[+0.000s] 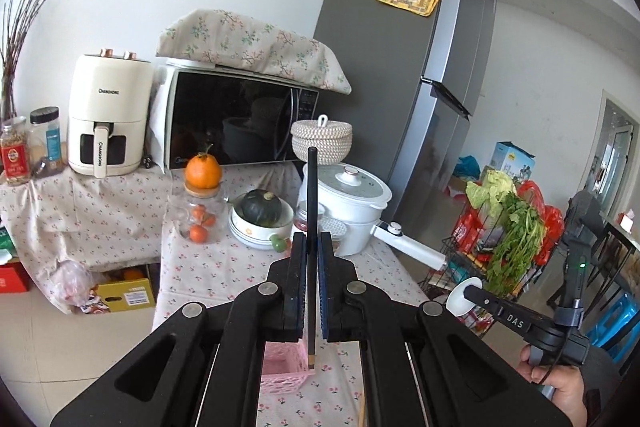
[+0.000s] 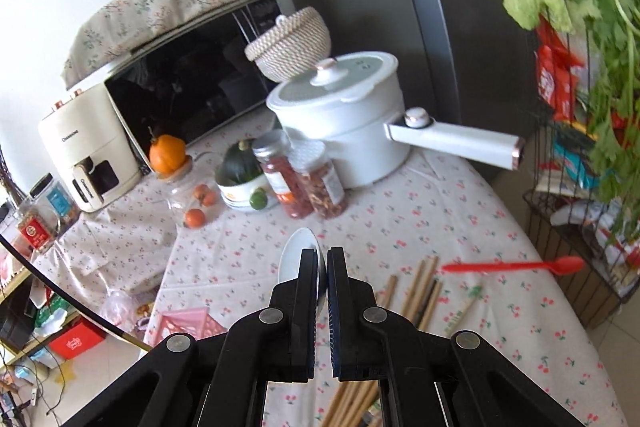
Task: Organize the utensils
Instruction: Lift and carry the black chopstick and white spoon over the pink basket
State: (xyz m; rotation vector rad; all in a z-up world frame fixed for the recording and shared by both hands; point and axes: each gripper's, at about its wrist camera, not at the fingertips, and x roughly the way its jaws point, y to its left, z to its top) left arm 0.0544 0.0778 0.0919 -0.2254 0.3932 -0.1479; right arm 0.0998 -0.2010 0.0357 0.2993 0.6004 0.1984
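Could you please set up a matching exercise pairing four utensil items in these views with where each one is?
Items:
1. black chopstick
2. white spoon
3. red spoon
4. pink basket

Places:
A. lying loose on the tablecloth
B. in the right gripper
C. standing below the left gripper
D. in the left gripper

Pairs: 1-D, 2-B, 3-A, 4-C

On the bench [image 2: 460, 195] we find the pot [image 2: 344, 131] at twelve o'clock, chopsticks [image 2: 420, 291] at three, the basket [image 2: 184, 327] at nine, jars [image 2: 300, 179] before the pot.
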